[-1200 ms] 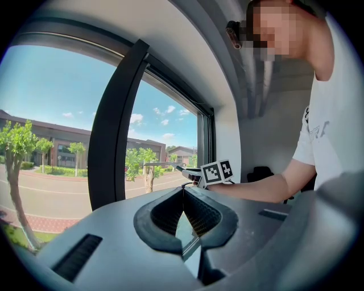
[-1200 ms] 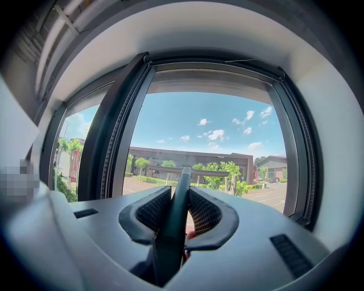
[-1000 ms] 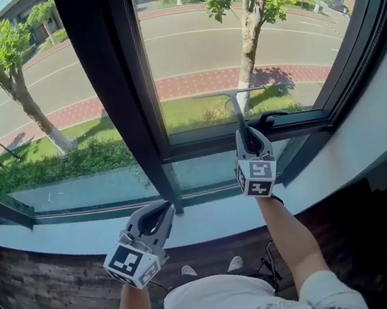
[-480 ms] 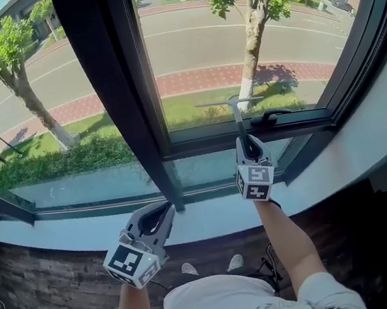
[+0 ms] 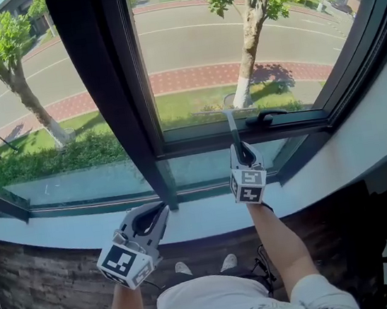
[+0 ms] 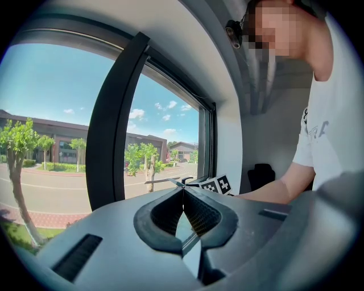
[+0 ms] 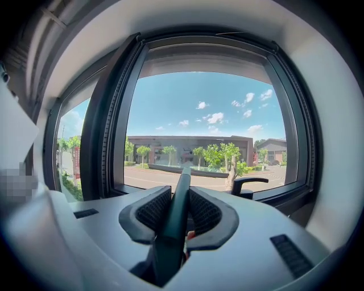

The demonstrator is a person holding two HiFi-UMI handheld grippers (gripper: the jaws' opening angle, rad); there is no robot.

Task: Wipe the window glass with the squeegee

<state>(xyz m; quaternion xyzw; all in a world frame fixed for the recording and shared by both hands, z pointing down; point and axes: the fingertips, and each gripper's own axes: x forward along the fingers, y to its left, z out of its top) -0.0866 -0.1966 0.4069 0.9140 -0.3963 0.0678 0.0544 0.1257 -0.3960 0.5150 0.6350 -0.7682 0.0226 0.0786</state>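
Two jaws of the right gripper [image 5: 240, 148] pinch the squeegee [image 5: 232, 127] by its handle. The handle runs toward 12 o'clock to a thin blade lying across the glass [image 5: 247, 28], low on the pane. The frame's bottom rail sits just under the blade at 6 o'clock. The window handle [image 5: 267, 115] is just beside the blade's end at 3 o'clock, and broad glass opens toward 12. At 9 o'clock the dark mullion [image 5: 109, 90] bounds the pane. The left gripper [image 5: 160, 209], jaws pressed together on nothing, hovers over the white sill [image 5: 210, 221] at 7 o'clock. The blade shows faintly against the grass outside, so whether it touches the glass cannot be told.
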